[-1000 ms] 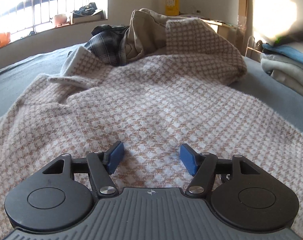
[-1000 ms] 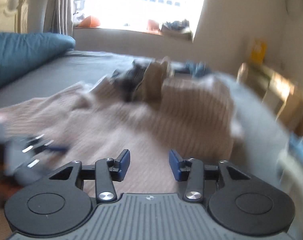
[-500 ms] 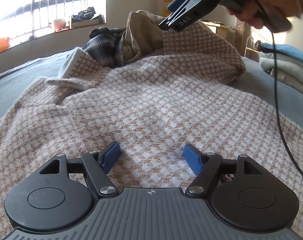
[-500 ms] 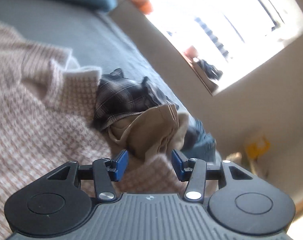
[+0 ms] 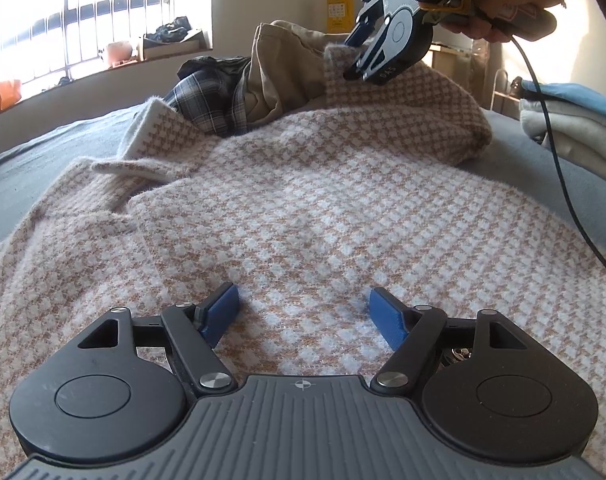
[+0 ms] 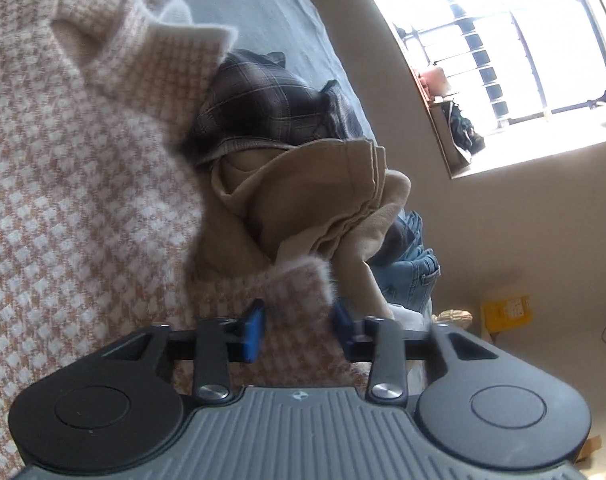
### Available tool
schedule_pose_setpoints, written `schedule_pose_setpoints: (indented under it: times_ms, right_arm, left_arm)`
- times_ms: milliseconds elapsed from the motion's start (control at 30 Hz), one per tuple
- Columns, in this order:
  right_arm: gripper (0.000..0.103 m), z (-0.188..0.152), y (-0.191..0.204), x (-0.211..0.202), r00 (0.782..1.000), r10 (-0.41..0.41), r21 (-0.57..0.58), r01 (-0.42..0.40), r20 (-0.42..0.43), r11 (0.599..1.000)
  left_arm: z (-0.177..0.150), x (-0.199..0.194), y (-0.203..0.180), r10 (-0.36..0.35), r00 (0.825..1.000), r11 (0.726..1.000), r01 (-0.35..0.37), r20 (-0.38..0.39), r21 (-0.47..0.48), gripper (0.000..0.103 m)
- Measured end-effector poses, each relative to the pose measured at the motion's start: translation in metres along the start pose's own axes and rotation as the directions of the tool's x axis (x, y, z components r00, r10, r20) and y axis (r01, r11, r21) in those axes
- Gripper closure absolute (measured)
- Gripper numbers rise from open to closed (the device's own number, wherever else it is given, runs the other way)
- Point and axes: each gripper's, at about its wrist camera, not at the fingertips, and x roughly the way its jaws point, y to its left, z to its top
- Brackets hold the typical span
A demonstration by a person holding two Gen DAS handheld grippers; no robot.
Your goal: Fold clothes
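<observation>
A pink-and-white houndstooth knit garment [image 5: 323,208] lies spread over the grey bed. My left gripper [image 5: 305,312] is open, its blue pads resting low over the knit near its front part. My right gripper [image 6: 299,330] is open with its pads on either side of the fuzzy end of the garment's sleeve [image 6: 299,284]. The left wrist view shows the right gripper [image 5: 359,60] at the far sleeve end, tilted down onto it.
A pile of clothes lies behind the knit: a beige garment [image 6: 323,200], a dark plaid shirt [image 6: 263,104] and jeans [image 6: 415,268]. Folded grey and blue clothes [image 5: 575,128] are stacked at the right. A cable [image 5: 559,168] hangs from the right gripper. A window sill is beyond.
The right gripper has swung in from the near side to the far sleeve end and now brackets it. The left gripper has stayed put and opened slightly wider.
</observation>
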Motion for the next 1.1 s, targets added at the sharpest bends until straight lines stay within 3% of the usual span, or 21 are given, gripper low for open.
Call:
schedule_pose_setpoints:
  times_ms: [33,133,200,300,400,533,633,733,767,833,867,900,967,1000,1100]
  right_arm:
    - [0.089,0.000,-0.002,-0.002,1.000,0.001,0.006,-0.001,0.000,1.000]
    - [0.094,-0.005,-0.015,-0.015,1.000,-0.009,0.094,0.006,0.028,0.996]
    - [0.094,-0.016,-0.033,-0.030,0.997,-0.051,0.212,0.037,0.059,0.977]
    - [0.094,-0.046,-0.070,-0.061,0.988,-0.121,0.454,0.064,0.097,0.889]
    - [0.094,-0.092,-0.116,-0.088,0.977,-0.188,0.700,0.062,0.105,0.711]
    - [0.094,-0.174,-0.162,-0.119,0.955,-0.260,0.921,-0.033,0.144,0.389]
    - [0.094,-0.234,-0.176,-0.135,0.928,-0.340,0.985,-0.114,0.153,0.132]
    - [0.094,-0.282,-0.175,-0.140,0.902,-0.405,0.973,-0.208,0.149,-0.104]
    - [0.094,-0.296,-0.174,-0.141,0.894,-0.424,0.956,-0.238,0.147,-0.171]
    - [0.094,-0.312,-0.169,-0.144,0.878,-0.454,0.923,-0.291,0.152,-0.253]
    - [0.095,-0.316,-0.169,-0.146,0.867,-0.471,0.908,-0.317,0.161,-0.274]
    - [0.103,-0.319,-0.169,-0.149,0.852,-0.493,0.892,-0.349,0.175,-0.288]
    - [0.103,-0.321,-0.174,-0.156,0.820,-0.532,0.857,-0.417,0.211,-0.302]
    - [0.103,-0.321,-0.178,-0.159,0.806,-0.545,0.845,-0.444,0.231,-0.298]
    - [0.103,-0.310,-0.189,-0.167,0.804,-0.522,0.857,-0.457,0.284,-0.237]
  left_arm:
    - [0.000,0.000,0.000,0.001,1.000,1.000,-0.001,0.000,0.001,0.030]
    - [0.000,0.000,0.000,0.002,1.000,1.000,-0.002,-0.001,0.002,0.030]
    - [0.000,0.000,0.000,0.002,1.000,1.000,-0.002,-0.002,0.002,0.030]
    - [0.000,0.000,-0.001,0.004,1.000,1.000,-0.004,-0.001,0.003,0.030]
    - [0.000,0.000,-0.001,0.005,1.000,1.000,-0.005,-0.001,0.005,0.030]
    - [0.000,-0.001,-0.002,0.009,1.000,1.000,-0.009,-0.001,0.010,0.030]
    - [-0.001,0.000,-0.003,0.013,1.000,1.000,-0.013,-0.001,0.015,0.030]
    - [-0.001,0.000,-0.004,0.016,1.000,1.000,-0.016,-0.001,0.021,0.030]
    - [-0.001,0.000,-0.004,0.018,1.000,1.000,-0.018,-0.001,0.023,0.030]
    - [-0.001,0.001,-0.005,0.021,1.000,0.999,-0.021,-0.002,0.027,0.030]
    - [-0.001,0.001,-0.005,0.022,1.000,0.999,-0.022,-0.002,0.029,0.030]
    - [-0.001,0.001,-0.005,0.023,1.000,0.999,-0.023,-0.002,0.030,0.030]
    - [-0.001,0.001,-0.005,0.025,1.000,0.999,-0.024,-0.002,0.032,0.030]
    - [-0.001,0.001,-0.005,0.025,1.000,0.999,-0.025,-0.002,0.032,0.030]
    - [-0.001,0.001,-0.005,0.026,1.000,0.999,-0.026,-0.002,0.033,0.030]
